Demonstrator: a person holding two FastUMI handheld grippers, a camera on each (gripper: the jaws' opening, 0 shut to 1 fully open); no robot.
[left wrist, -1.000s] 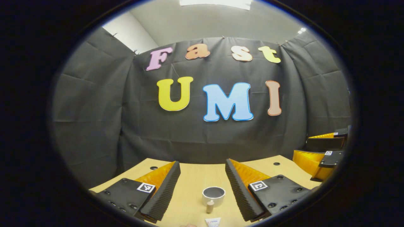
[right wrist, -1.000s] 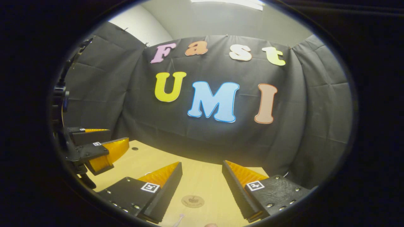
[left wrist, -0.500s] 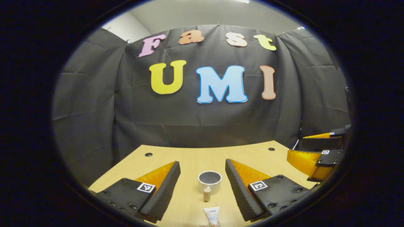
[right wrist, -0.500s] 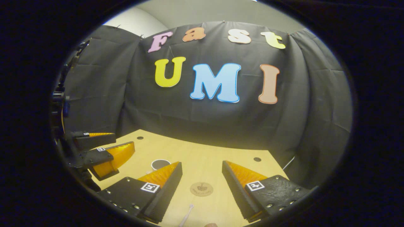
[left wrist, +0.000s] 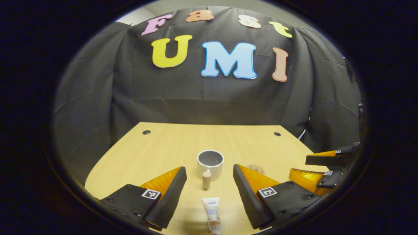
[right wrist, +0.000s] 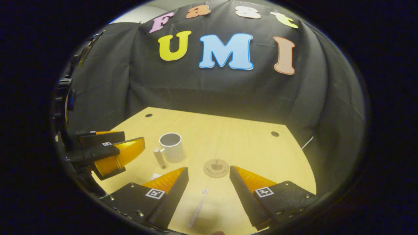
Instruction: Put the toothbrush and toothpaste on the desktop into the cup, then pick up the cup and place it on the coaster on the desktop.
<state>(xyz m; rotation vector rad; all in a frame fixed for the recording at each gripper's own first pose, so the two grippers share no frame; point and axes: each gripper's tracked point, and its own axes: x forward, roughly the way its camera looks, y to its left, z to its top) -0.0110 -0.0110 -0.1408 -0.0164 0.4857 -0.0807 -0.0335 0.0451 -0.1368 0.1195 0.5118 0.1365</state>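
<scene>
Nothing has been picked up yet, so this looks like the very start: getting ready to grab the first thing. In the left gripper view, the left gripper is spread wide and holds nothing. The toothpaste lies flat on the desktop, near the camera, right between the two fingers but not touching them. A bit farther off stands the cup, open side up and empty as far as I can see. A handle with a round wooden-looking end sticks out of its near side. In the right gripper view, the right gripper is also spread wide and empty. The toothbrush lies flat on the desktop between its fingers, with the brush end pointing away. Just past it sits the round coaster, with nothing on it. The cup is farther off and to the left of the coaster, well apart from it. I think the next move is to go down over the toothpaste or the toothbrush and close the fingers on it. Both are thin and lie flat, so the fingers must get very low and squeeze the middle, or the thing may slip out.
</scene>
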